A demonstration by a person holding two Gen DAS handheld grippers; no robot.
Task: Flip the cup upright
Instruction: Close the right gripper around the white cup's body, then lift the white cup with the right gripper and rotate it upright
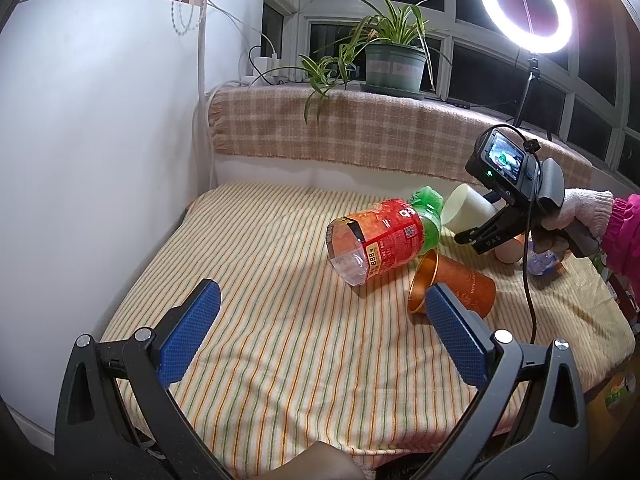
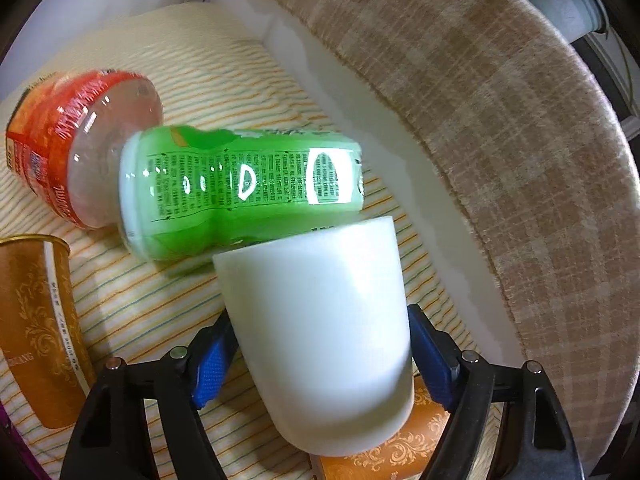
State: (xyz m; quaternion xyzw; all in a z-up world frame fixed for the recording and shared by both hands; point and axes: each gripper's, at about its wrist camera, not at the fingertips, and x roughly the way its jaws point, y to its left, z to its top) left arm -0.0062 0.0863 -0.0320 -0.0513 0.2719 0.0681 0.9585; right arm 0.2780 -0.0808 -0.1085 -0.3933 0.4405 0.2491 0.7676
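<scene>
A white cup (image 2: 320, 332) is clamped between my right gripper's blue pads (image 2: 210, 364), tilted, its mouth pointing away from the camera and against a green bottle (image 2: 240, 188). In the left wrist view the right gripper (image 1: 476, 232) holds the white cup (image 1: 466, 208) above the striped cloth, mouth facing left. My left gripper (image 1: 320, 332) is open and empty, low over the near part of the cloth. An orange paper cup (image 1: 452, 284) lies on its side just beyond its right finger.
A red-labelled bottle (image 1: 372, 240) and the green bottle (image 1: 430, 216) lie on the striped cloth (image 1: 260, 280). Another orange cup (image 2: 36, 328) lies at the left of the right wrist view. A plaid-covered ledge (image 1: 360, 128) with a potted plant (image 1: 394, 64) and a ring light (image 1: 526, 4) stands behind.
</scene>
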